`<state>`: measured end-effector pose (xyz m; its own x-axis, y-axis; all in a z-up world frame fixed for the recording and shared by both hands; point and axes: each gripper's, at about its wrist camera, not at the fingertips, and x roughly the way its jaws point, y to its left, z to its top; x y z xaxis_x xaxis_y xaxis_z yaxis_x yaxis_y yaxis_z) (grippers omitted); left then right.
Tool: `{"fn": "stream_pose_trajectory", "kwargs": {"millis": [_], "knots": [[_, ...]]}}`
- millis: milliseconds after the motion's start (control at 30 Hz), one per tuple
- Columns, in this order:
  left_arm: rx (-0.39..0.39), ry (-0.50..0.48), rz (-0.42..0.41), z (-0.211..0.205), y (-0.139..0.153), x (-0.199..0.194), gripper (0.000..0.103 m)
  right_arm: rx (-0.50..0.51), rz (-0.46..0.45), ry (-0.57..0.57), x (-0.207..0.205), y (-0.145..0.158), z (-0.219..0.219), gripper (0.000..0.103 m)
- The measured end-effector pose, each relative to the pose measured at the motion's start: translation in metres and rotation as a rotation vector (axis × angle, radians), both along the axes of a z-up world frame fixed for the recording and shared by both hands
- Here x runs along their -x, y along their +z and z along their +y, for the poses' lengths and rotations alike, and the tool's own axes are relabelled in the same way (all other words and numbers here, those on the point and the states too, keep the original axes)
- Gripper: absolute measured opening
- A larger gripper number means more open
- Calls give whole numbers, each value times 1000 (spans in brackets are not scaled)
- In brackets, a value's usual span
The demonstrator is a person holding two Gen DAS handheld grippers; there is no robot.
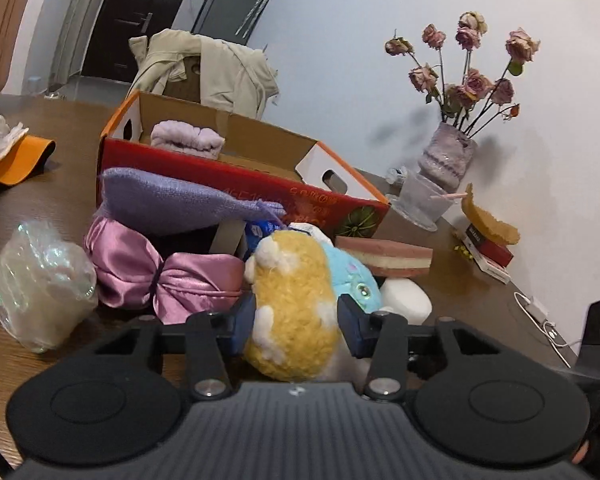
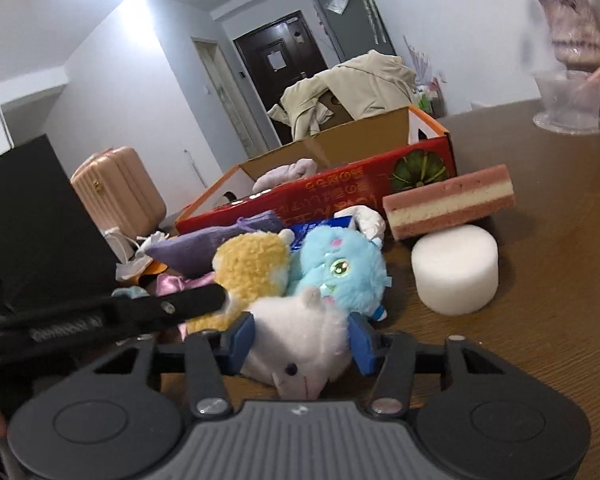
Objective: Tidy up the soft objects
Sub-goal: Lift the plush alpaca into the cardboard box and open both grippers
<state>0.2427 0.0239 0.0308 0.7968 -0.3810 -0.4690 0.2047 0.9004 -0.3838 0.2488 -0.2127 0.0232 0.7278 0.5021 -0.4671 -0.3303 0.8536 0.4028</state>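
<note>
My left gripper [image 1: 296, 320] is shut on a yellow and white plush toy [image 1: 292, 300], pressing its sides. My right gripper [image 2: 302, 340] is shut on a white plush toy [image 2: 300, 344] lying on the table. A blue plush toy [image 2: 340, 272] lies just behind both; it also shows in the left wrist view [image 1: 352, 276]. The yellow plush [image 2: 252, 264] shows left of it, with the left gripper's black body across it. The red cardboard box [image 1: 228, 176] stands open behind the pile with a lilac towel [image 1: 188, 138] inside.
A purple knit pouch [image 1: 172, 204], a pink satin bow [image 1: 160, 276] and a clear plastic bag [image 1: 44, 288] lie left. A striped pink sponge [image 2: 448, 204] and a white foam cylinder [image 2: 456, 268] lie right. A vase of dried roses [image 1: 448, 156] and books [image 1: 492, 256] stand by the wall.
</note>
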Motion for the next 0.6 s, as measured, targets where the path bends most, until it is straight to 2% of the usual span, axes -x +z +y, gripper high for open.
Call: {"fn": "stream_pose_trajectory", "kwargs": {"millis": [133, 433, 600], "knots": [[36, -24, -1, 2, 9, 16, 42, -5, -7, 19, 10, 10, -9, 46], [39, -29, -10, -10, 16, 61, 42, -33, -4, 25, 49, 19, -24, 45], [36, -6, -86, -10, 39, 67, 42, -43, -57, 37, 53, 37, -23, 45]]}}
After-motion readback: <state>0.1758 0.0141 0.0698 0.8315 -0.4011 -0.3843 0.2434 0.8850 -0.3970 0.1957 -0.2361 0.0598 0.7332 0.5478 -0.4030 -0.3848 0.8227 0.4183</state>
